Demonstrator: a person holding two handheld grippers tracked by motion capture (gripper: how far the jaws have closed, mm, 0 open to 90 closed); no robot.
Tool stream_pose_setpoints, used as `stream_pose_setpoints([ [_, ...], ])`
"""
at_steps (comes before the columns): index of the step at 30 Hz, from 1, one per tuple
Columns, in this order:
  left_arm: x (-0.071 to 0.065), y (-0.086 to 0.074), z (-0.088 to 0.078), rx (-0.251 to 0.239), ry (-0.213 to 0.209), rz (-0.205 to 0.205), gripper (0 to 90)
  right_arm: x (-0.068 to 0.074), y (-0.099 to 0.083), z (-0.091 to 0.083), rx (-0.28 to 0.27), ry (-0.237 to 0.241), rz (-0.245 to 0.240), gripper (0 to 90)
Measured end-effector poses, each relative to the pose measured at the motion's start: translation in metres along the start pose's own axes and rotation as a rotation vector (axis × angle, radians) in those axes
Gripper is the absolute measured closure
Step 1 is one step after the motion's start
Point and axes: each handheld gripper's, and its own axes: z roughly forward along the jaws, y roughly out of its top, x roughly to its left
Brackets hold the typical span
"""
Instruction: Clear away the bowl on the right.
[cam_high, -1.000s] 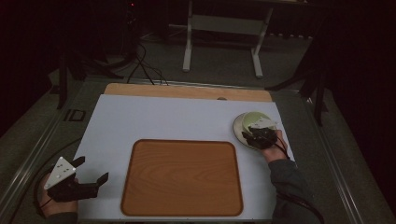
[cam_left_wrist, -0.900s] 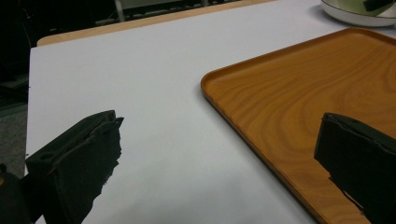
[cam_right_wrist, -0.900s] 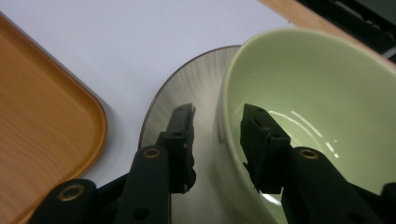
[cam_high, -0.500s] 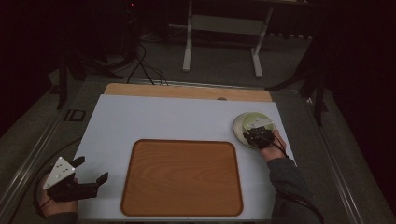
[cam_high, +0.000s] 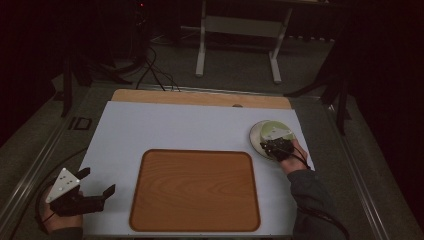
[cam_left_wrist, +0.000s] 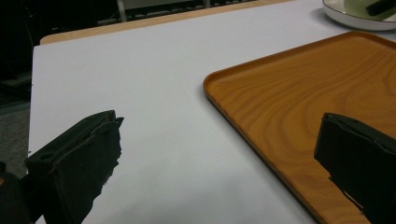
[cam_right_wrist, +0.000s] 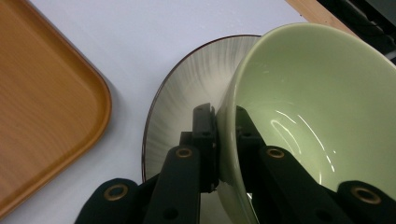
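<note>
Green bowl (cam_right_wrist: 308, 93) pinched at its rim by the right tool (cam_right_wrist: 224, 140), over a pale plate (cam_right_wrist: 187, 93) at the counter's right edge.

The right gripper view shows one jaw inside the bowl wall and one outside, just closed onto it, with the bowl tilted above the striped plate; the high view gives bowl (cam_high: 274, 129) and plate (cam_high: 257, 137) just right of the wooden tray (cam_high: 195, 190) on the white counter (cam_high: 190, 127). The left tool (cam_high: 82, 192) hovers off the tray's left side, jaws wide and empty, as its own view confirms.

Bowl (cam_right_wrist: 317, 107) on plate (cam_right_wrist: 187, 93), right of tray (cam_high: 195, 190), on table (cam_high: 175, 125).
</note>
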Motion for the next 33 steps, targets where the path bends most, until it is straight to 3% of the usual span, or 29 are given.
stream_pose_setpoints([
  [13,0.000,0.000,0.000,-0.001,0.001,-0.002,0.4,0.002,0.001,-0.005,0.004,0.006,-0.032,83.0],
  [33,0.000,0.000,0.000,0.001,0.001,-0.001,0.4,0.008,0.012,-0.017,-0.036,0.002,-0.075,82.8],
])
